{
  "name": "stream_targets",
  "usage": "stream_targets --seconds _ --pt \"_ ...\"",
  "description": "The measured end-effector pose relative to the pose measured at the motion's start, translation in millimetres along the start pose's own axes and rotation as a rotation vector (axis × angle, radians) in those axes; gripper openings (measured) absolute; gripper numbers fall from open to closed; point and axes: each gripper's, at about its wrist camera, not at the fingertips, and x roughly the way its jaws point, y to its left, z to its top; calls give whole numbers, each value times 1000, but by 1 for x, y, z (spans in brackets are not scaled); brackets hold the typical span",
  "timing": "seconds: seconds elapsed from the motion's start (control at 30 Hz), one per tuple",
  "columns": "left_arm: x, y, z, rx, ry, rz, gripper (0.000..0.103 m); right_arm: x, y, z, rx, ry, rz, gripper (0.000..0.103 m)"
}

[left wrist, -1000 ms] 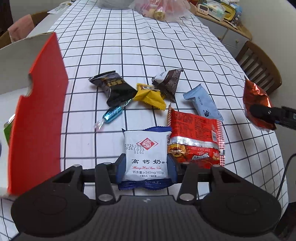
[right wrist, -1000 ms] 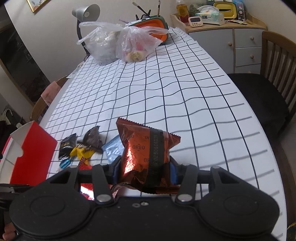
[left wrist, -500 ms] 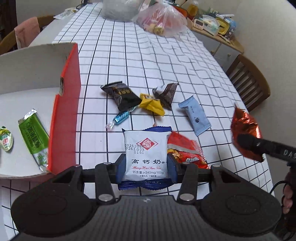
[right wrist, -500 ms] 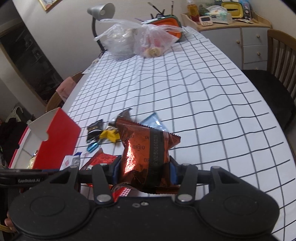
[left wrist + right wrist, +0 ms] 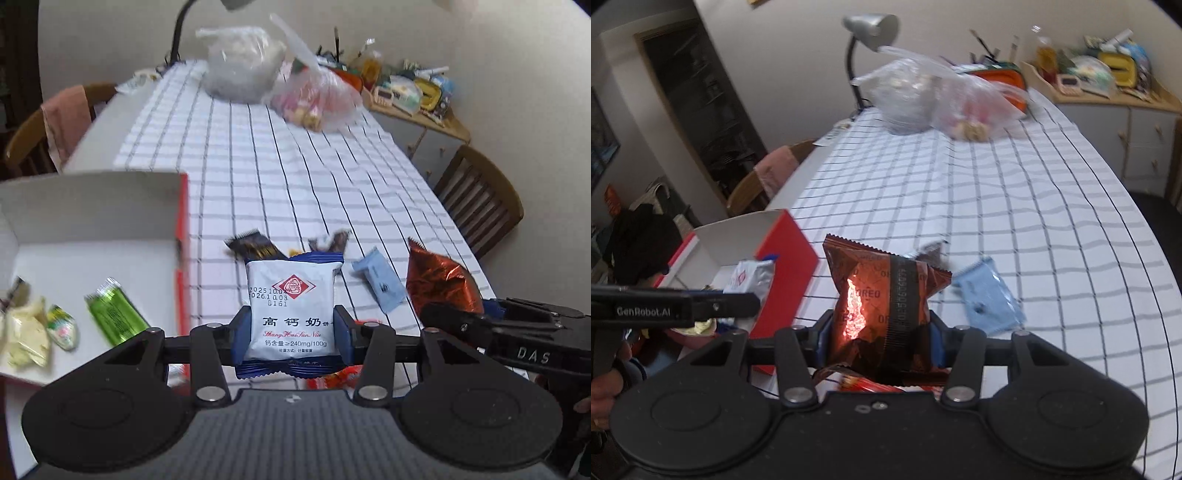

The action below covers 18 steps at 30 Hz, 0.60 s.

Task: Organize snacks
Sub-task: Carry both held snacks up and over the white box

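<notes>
The left gripper (image 5: 291, 334) grasps the white biscuit packet (image 5: 291, 306); the right gripper (image 5: 879, 332) grasps the Oreo packet (image 5: 882, 295). Clear the red box (image 5: 110, 236) wall, then release one packet at a time.

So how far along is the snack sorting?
Done: a few snacks, including a green packet, lie in the red box. In hand: left gripper holds the white biscuit pack, right gripper the Oreo pack. Left: blue packet and dark wrappers on the tablecloth.

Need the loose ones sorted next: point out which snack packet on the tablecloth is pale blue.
The pale blue packet, lying flat right of the dark wrappers; the others on the cloth are black or brown.
</notes>
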Motion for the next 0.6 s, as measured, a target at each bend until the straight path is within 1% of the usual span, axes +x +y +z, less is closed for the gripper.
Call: stream_targets --seconds 0.07,0.27,0.6 --pt "-8 8 4 1 -20 6 45 1 13 6 -25 -8 10 48" --pt "-31 37 14 -7 -65 55 45 13 62 23 -115 -18 38 48" --pt "-59 94 20 -25 -117 123 45 52 137 36 -233 2 64 48"
